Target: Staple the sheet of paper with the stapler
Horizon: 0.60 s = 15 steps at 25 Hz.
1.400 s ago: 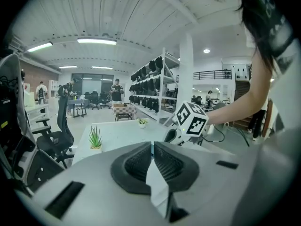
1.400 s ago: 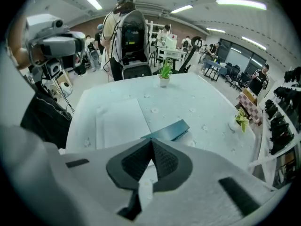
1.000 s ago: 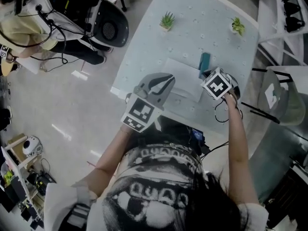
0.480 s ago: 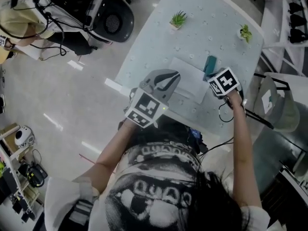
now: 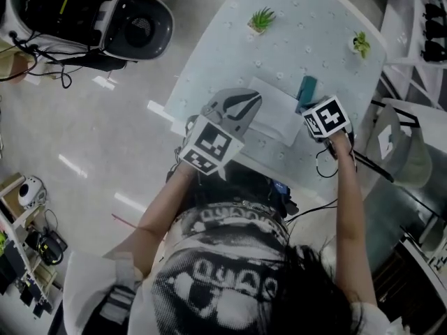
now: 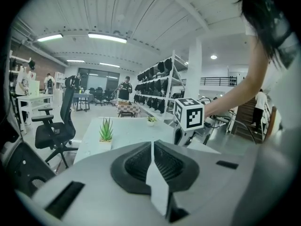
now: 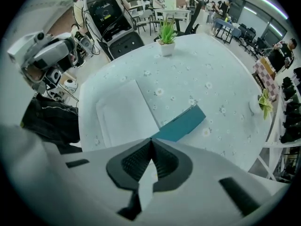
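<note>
On the flowered table (image 7: 211, 69) the sheet of paper (image 7: 124, 114) lies flat near the person's edge. The teal stapler (image 7: 181, 123) lies against the sheet's right side, its near end at the sheet's corner. Whether it overlaps the sheet cannot be told.

The right gripper (image 7: 151, 141) points down just right of the sheet, above the stapler's near end, jaws clenched on nothing. The left gripper (image 6: 152, 144) hangs off the sheet's left side, aimed across it, jaws pressed together and likewise empty.

The sheet looks thin, light and limp. It will likely slide on the cloth and buckle if pushed, so it is best pinched at a corner or pinned flat from above. The stapler looks rigid, smooth and far heavier than the sheet. Its long flat sides offer the surest pinch. A press on the top of its head, with the sheet's corner fed into its mouth, should fire it, though closed jaws could skid off the slick casing.
</note>
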Each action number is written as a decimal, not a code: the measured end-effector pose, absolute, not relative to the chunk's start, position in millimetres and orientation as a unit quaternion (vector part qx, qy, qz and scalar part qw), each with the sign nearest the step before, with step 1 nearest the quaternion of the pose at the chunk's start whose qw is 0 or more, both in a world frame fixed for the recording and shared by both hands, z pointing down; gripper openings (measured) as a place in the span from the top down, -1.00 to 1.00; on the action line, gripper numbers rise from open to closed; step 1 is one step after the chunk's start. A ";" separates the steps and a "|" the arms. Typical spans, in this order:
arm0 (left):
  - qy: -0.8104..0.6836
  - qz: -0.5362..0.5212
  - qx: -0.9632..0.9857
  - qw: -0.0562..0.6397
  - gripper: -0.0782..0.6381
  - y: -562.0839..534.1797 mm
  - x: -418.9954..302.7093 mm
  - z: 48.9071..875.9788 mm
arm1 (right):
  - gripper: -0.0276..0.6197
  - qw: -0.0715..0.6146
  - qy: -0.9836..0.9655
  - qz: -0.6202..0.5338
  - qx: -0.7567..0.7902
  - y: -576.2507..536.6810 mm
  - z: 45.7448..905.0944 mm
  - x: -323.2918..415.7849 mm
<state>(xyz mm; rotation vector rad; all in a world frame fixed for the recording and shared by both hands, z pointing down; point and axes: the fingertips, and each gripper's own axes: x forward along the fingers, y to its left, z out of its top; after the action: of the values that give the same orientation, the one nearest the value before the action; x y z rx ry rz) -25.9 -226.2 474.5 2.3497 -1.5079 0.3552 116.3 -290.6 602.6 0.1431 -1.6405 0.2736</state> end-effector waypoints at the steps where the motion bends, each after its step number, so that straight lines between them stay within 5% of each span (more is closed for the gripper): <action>1: -0.527 0.125 0.824 0.163 0.74 -228.5 -26.7 475.8 | 0.91 0.674 -0.726 0.119 0.067 -290.9 602.8 116.7; 15: -0.508 0.131 0.838 0.154 0.74 -250.3 -28.9 471.5 | 0.91 0.676 -0.722 0.120 0.088 -288.7 606.0 117.1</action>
<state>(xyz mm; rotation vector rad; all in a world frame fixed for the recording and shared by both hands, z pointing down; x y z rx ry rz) -28.9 -250.3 471.5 2.4016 -1.4554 0.3761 117.1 -288.7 606.0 0.1972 -1.6244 0.2690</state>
